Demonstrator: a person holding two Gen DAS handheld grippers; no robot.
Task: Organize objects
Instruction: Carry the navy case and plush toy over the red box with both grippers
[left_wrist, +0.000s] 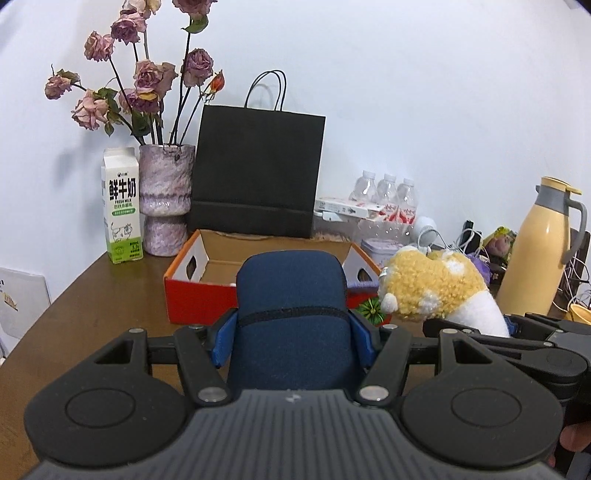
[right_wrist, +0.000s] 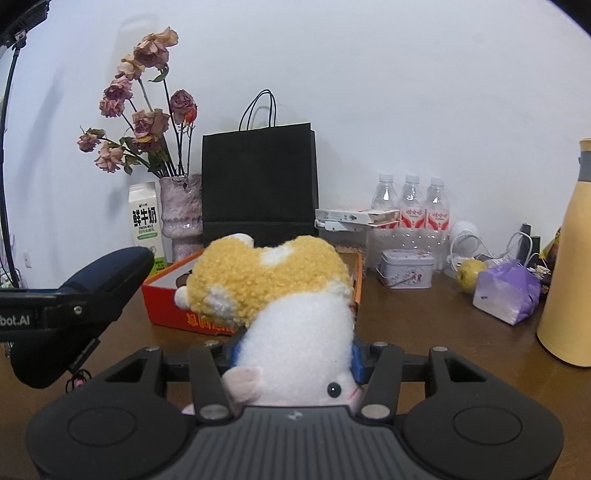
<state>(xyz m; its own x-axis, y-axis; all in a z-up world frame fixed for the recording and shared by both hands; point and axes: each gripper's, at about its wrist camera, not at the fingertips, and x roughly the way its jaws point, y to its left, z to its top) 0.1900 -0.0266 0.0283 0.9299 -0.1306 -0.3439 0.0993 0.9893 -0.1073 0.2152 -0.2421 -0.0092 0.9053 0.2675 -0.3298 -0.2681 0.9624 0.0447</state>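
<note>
Two things we hold above the brown table: left gripper (left_wrist: 291, 332) clamps a navy padded pouch (left_wrist: 291, 299), right gripper (right_wrist: 295, 354) a yellow-and-white plush toy (right_wrist: 280, 295); neither is yet in the open orange cardboard box (left_wrist: 199, 302) (seemingly the destination).

The left black two-finger claw (left_wrist: 291, 328) is clamped on a navy padded fabric case (left_wrist: 291, 314). At its three o'clock, the right black claw (right_wrist: 295, 354) grips a yellow-and-white plush toy (right_wrist: 288, 295).

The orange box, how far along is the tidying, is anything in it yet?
Nothing visible in the orange box yet. In hand: left gripper clamps a navy case, right gripper a plush toy, both short of the box. Left: dropping them in; the tin and pear remain out.
</note>
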